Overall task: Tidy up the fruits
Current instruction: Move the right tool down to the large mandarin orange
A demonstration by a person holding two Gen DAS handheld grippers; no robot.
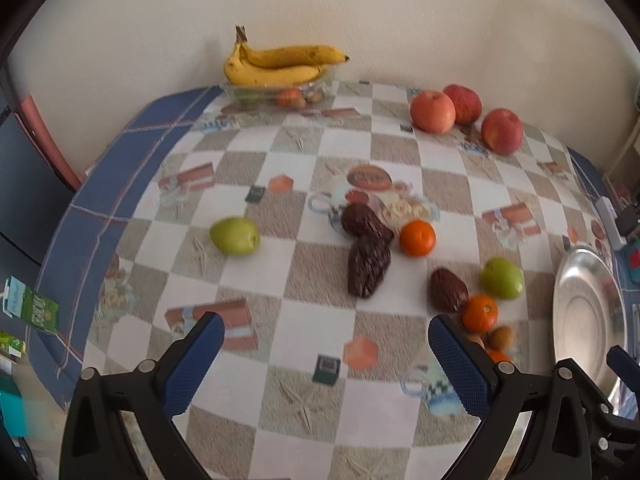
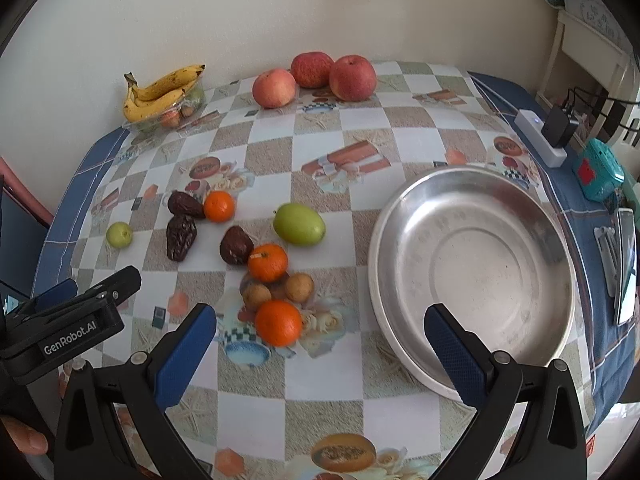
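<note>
Loose fruit lies on a checked tablecloth: three red apples [image 2: 314,76] at the back, a large green fruit [image 2: 299,224], a small green one [image 2: 119,234], three oranges [image 2: 278,322], three dark dates [image 2: 182,236] and two small brown fruits [image 2: 298,287]. An empty steel bowl [image 2: 472,268] stands at the right. My left gripper [image 1: 326,338] is open and empty above the near table, the dates [image 1: 368,264] ahead of it. My right gripper [image 2: 320,328] is open and empty, between the nearest orange and the bowl.
A clear container with bananas [image 2: 160,92] on top stands at the back left by the wall. A power strip with a charger [image 2: 540,136], a teal box [image 2: 598,174] and a phone [image 2: 626,264] lie along the right table edge. Cartons [image 1: 34,306] stand left of the table.
</note>
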